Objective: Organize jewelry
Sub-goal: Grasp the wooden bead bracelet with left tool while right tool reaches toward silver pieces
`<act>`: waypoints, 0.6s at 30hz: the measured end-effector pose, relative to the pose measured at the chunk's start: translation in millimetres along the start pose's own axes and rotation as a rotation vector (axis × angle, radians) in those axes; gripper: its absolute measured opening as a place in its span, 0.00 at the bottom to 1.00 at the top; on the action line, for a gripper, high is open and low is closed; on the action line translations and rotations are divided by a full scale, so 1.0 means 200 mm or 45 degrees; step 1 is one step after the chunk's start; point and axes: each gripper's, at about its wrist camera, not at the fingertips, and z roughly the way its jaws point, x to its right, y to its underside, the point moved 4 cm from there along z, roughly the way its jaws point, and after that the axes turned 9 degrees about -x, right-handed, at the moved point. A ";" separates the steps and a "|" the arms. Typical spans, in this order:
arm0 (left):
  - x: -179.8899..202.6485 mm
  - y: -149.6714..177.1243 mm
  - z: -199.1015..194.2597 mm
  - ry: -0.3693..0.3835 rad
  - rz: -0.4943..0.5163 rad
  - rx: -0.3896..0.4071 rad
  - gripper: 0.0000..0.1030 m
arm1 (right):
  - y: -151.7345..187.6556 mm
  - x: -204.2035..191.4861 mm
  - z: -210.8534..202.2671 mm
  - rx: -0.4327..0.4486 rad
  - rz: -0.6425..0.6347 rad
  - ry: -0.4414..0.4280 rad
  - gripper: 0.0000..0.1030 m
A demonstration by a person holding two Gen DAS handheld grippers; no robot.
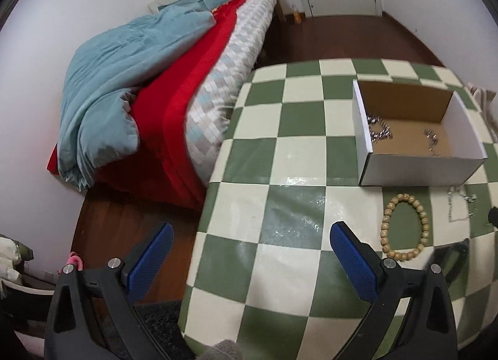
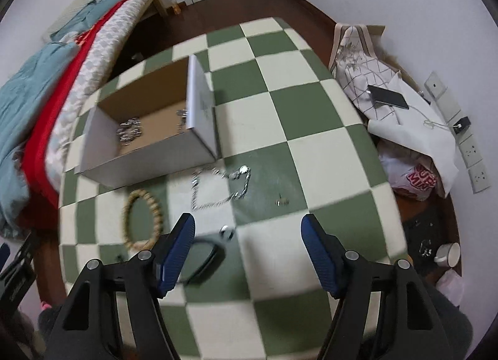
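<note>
A white cardboard box (image 1: 417, 167) (image 2: 149, 157) stands open on the green-and-cream checkered table (image 1: 280, 235) (image 2: 295, 117), with silver jewelry (image 1: 379, 131) (image 2: 129, 131) inside. A wooden bead bracelet (image 1: 404, 226) (image 2: 144, 223) lies in front of the box. A silver chain (image 2: 218, 189) (image 1: 460, 204) lies beside it, with a small earring (image 2: 281, 202) to the right. A dark bangle (image 2: 202, 259) with a small silver piece (image 2: 226, 231) lies by my right gripper's left finger. My left gripper (image 1: 249, 254) is open and empty. My right gripper (image 2: 249, 248) is open and empty above the table.
A bed with blue and red bedding (image 1: 140, 80) (image 2: 46, 86) stands left of the table. Bags, a phone (image 2: 387, 97) and a cable lie to the right by the wall. A cup (image 2: 448, 254) sits on the dark floor.
</note>
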 end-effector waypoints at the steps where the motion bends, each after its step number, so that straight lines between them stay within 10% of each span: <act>1: 0.02 -0.01 0.03 -0.013 0.009 -0.011 1.00 | -0.02 0.00 0.04 0.000 -0.003 0.008 0.70; 10: 0.26 -0.06 0.16 0.062 0.139 -0.104 1.00 | -0.18 -0.09 0.36 -0.006 -0.161 0.173 0.53; 13: 0.38 -0.06 0.22 0.167 0.218 -0.178 0.99 | -0.17 -0.12 0.37 0.027 -0.231 0.186 0.12; 18: 0.55 -0.06 0.26 0.203 0.343 -0.209 0.99 | -0.15 -0.03 0.37 -0.005 -0.206 0.204 0.01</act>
